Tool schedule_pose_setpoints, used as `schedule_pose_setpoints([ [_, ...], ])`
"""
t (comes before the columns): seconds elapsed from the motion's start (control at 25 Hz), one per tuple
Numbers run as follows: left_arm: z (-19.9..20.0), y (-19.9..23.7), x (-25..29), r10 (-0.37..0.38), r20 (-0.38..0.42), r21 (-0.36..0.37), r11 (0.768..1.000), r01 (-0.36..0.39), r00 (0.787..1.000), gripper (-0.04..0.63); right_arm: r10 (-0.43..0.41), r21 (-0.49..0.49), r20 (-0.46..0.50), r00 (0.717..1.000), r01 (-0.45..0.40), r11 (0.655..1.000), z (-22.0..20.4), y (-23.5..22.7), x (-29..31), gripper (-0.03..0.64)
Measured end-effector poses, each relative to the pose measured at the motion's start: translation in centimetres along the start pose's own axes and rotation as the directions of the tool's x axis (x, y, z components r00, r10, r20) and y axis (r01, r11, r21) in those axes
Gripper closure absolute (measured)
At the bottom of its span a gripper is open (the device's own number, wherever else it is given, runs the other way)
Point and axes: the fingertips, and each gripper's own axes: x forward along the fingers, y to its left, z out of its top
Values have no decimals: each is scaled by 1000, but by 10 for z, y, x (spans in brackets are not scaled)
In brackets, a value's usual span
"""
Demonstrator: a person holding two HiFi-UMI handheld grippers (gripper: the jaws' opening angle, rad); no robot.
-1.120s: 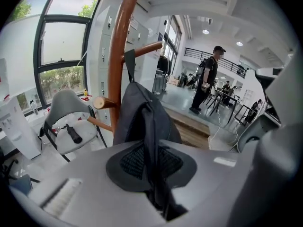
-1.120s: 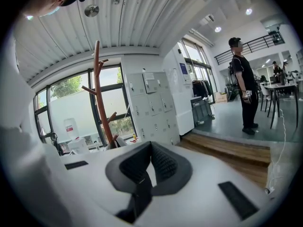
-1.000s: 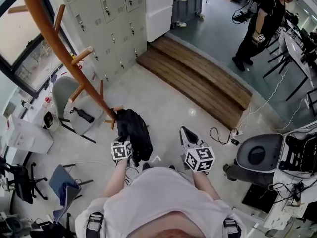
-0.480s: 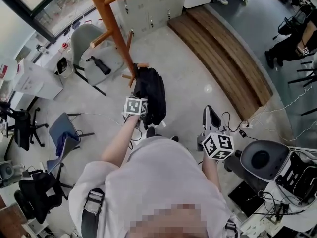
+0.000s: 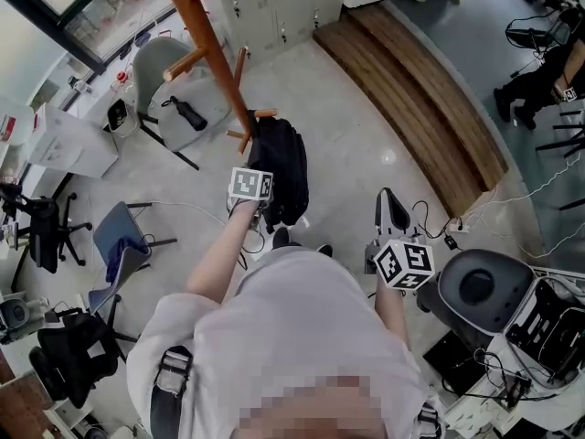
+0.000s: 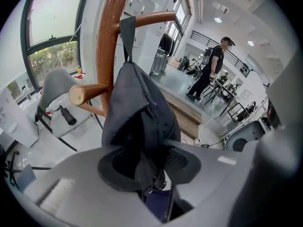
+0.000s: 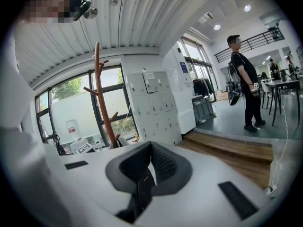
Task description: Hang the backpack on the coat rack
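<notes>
The black backpack [image 5: 279, 167] hangs from the brown wooden coat rack [image 5: 206, 48]. In the left gripper view its top loop [image 6: 127, 30] lies over an upper peg [image 6: 151, 18] and the bag [image 6: 137, 112] droops below. My left gripper [image 5: 265, 207] is at the bag's lower edge. Its jaws are opening, and the bottom fabric still hangs loosely between them [image 6: 154, 174]. My right gripper [image 5: 391, 210] is held apart to the right, level, shut with nothing in it [image 7: 149, 167].
A grey chair [image 5: 174, 99] with a folded umbrella stands behind the rack. A wooden step [image 5: 411, 90] and lockers [image 5: 274, 3] lie beyond. A black office chair [image 5: 480, 286] and floor cables are at the right, with a person [image 5: 539, 80] far right.
The head view has swung, so the rack now sits higher left in the picture. The backpack stays hanging on its peg, with the left gripper still at its lower edge. The right gripper has kept still.
</notes>
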Motion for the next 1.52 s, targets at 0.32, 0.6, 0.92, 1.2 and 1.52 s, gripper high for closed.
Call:
schedule_pose_setpoints([
  [0.32,-12,4,-10,35,-104,74,997,-28,994,408,8,12,4,1000,-8,1000,-1,-3,0,607],
  [0.6,20,-16,-44,-22,-32,103,994,26,999,408,13,25,12,1000,-13,1000,3,-9,4,607],
  [0.92,88,-53,-108,-58,231,153,988,23,971,424,21,18,32,999,-22,1000,12,-9,2,607],
  [1.2,150,-97,-159,-170,507,245,968,48,845,525,-18,3,49,999,17,1000,13,-11,-2,607],
  [1.52,175,-138,-189,-239,691,347,937,-24,682,584,-77,-57,54,996,80,995,22,-15,-1,607],
])
